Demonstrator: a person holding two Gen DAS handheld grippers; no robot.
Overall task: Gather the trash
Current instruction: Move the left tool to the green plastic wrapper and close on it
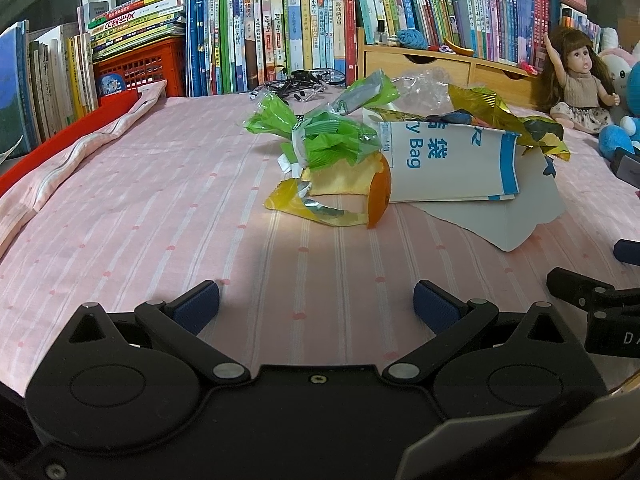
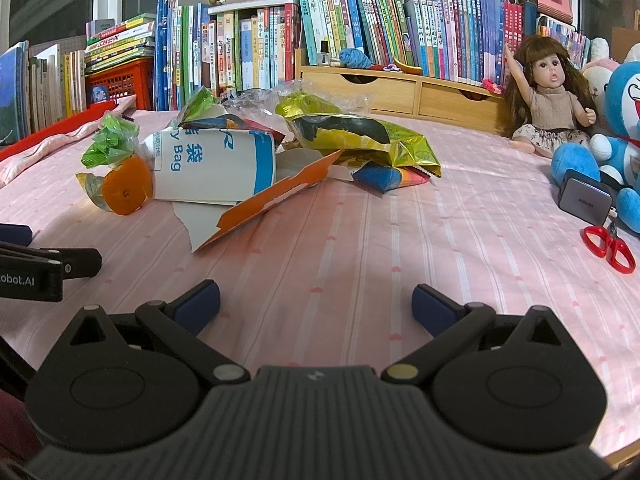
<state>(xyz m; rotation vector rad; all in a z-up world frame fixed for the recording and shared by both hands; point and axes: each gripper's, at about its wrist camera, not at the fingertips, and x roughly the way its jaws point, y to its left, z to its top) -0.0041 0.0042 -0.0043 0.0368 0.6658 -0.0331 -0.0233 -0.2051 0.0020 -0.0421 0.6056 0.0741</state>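
You see both views evenly and fairly brightly lit from overhead, with a cool tint. A soft, broad shadow darkens the pink cloth (image 1: 280, 248) just ahead of each gripper. Glare glints off the gold foil wrapper (image 2: 360, 136). Fisheye distortion bows the row of books (image 1: 280, 32) and darkens the corners; focus stays sharp throughout.

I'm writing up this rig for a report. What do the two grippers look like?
Both look alike: the left gripper and right gripper have matte black bodies, angular black linkage arms with silver pivot pins, and dark blue textured fingertips. The left gripper's side shows white lettering ending "obot.AI".
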